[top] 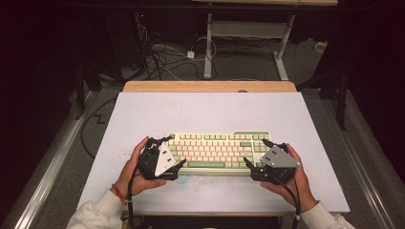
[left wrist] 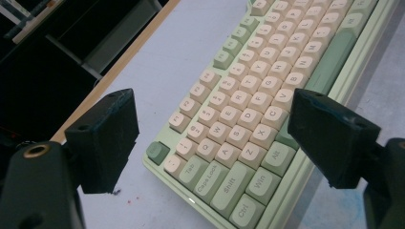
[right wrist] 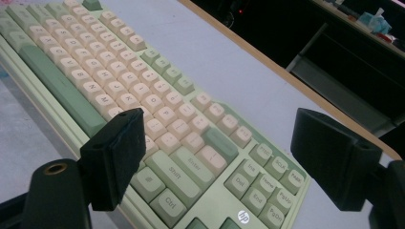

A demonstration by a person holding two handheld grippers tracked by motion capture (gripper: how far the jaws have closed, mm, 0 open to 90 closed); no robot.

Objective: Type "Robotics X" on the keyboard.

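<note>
Poised at both ends of the green and cream keyboard, lying flat near the counter's front edge. Left gripper fingers spread wide, right gripper fingers spread too, nothing pinched. Probably lining up a two-sided lift; next, closing squarely on each end

A green-and-cream keyboard lies on the pale table.

green-and-cream keyboard lies flat on table.
</note>
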